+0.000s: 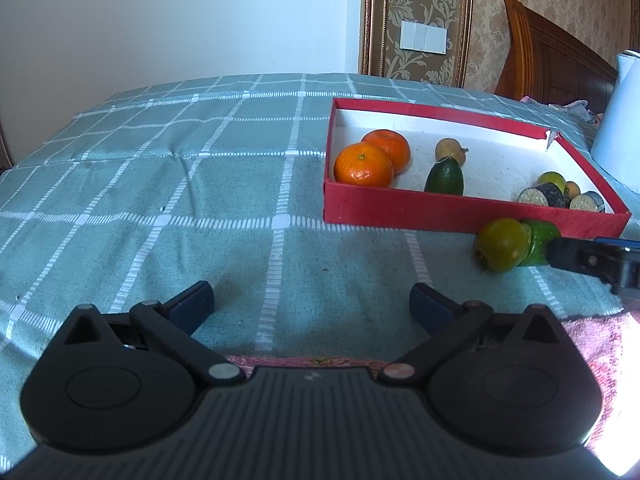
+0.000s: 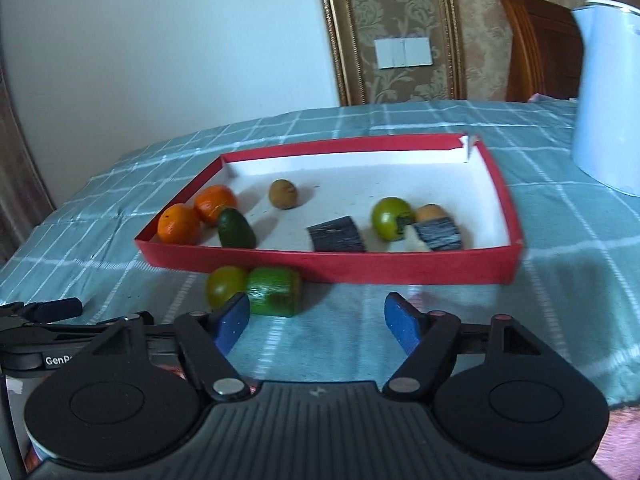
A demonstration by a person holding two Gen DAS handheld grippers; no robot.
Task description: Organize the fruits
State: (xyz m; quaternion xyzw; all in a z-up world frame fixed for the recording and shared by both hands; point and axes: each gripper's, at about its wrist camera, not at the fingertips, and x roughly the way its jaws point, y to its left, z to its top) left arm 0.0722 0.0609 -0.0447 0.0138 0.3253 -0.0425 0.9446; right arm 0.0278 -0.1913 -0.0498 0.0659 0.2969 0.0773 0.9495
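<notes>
A: Status on both grippers?

B: Left to right. Left gripper [image 1: 312,300] – fingers spread wide, nothing between them, over bare checked bedspread [image 1: 160,168] in the lower middle of the left wrist view. Right gripper [image 2: 316,324] – also wide, holding nothing.

A: What's left outside the box?

B: Two pieces on the bedspread, touching each other, just in front of the red box's [image 2: 360,266] near wall: a round yellow-green fruit [image 2: 224,286] and a bright green chunk [image 2: 276,290]. Everything else is already inside – two oranges [image 2: 180,224] at left, dark green avocado [image 2: 236,228], small brown fruit [image 2: 283,194], dark cut pieces [image 2: 338,234] and another green fruit [image 2: 390,218] at right.

A: Which arm takes them?

B: Right, I'd say. In its view the pair sits just above and left of centre, the chunk beside the left finger [image 2: 232,322]. So the gap has to shift left before closing. From the left gripper they're far right of frame, well apart.

A: Chunk's orientation?

B: Short cylinder on its side, long axis roughly left-right, glossy skin. Could roll when nudged.
</notes>
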